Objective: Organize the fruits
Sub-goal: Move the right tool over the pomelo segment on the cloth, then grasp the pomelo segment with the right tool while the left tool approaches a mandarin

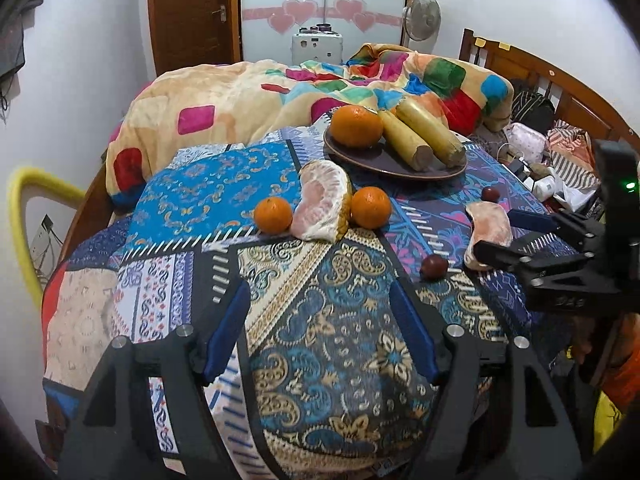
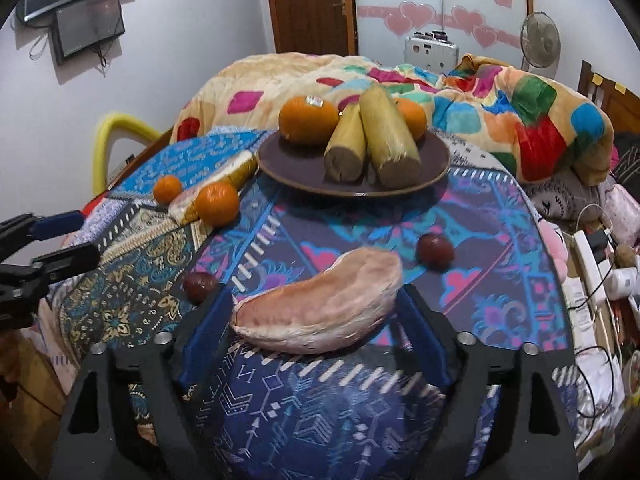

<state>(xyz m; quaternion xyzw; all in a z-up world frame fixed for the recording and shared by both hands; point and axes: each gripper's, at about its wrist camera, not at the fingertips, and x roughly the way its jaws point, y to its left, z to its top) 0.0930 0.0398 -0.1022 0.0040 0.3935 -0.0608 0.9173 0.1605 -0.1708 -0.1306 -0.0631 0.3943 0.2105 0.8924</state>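
Note:
A pale pink pomelo segment [image 2: 320, 312] lies on the patterned cloth between the fingers of my right gripper [image 2: 312, 308], which stands open around it. In the left wrist view the same segment [image 1: 488, 236] sits between the right gripper's [image 1: 512, 236] fingers. My left gripper [image 1: 316, 300] is open over bare cloth with nothing between its fingers. Ahead of it lie a larger pomelo piece [image 1: 322, 206] and two small oranges [image 1: 273, 215] [image 1: 371, 207]. Two dark red fruits [image 2: 200, 286] [image 2: 435, 251] flank the segment. A brown plate [image 2: 352, 190] holds a big orange [image 2: 308, 120] and two tan stalks [image 2: 390, 140].
A colourful blanket [image 2: 520, 120] is heaped behind the plate. A power strip with cables [image 2: 592, 264] and clutter lie off the cloth's right edge. A yellow tube [image 1: 24, 216] curves at the left. The left gripper [image 2: 76, 238] shows at the left edge of the right wrist view.

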